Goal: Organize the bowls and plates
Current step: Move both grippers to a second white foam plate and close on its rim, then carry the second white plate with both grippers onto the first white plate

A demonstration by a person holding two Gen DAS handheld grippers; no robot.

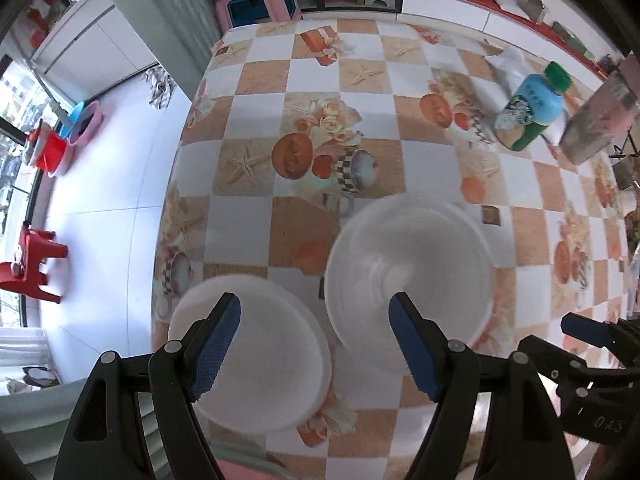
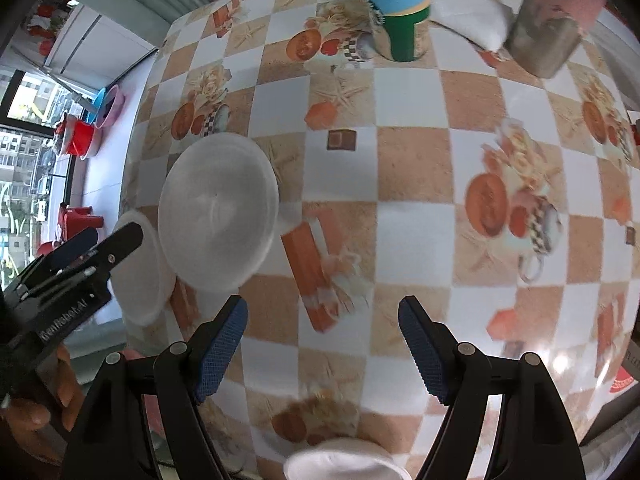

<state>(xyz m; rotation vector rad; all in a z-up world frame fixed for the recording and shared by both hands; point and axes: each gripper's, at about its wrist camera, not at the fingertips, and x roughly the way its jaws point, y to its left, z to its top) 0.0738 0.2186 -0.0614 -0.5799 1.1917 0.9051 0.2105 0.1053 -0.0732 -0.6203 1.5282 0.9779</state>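
Nothing had been stacked or gathered yet, by the look of it — the task sat at its very start. The large round white bowl (image 1: 408, 272) rested alone on the checkered, flower-printed tabletop (image 1: 360, 60), and the shallower white round plate (image 1: 256, 352) lay just beside that bowl, toward the tabletop's near edge, the two apart or barely touching; blur made that hard to call. A third white dish (image 2: 344, 460) peeked in at the bottom of the right wrist view, nearer the person than the bowl, too cropped to tell plate from bowl.

The left gripper (image 1: 316, 344) hung released over the gap between plate and bowl, blue pads wide, nothing between them. The right gripper (image 2: 324, 348) stood released too — over bare tabletop, to the side of the bowl, holding nothing. So all the pieces still wanted collecting, as I judged it.

Around them: a blue and green plastic bottle with a green cap (image 1: 532, 108) stood well beyond the bowl toward the far side, a grey metal cup (image 1: 592, 120) past it, and white tissue paper (image 2: 468, 16) lying against the bottle. None of these sat between the grippers and the dishes. The likelier snag was the plate lying so near the tabletop's edge.
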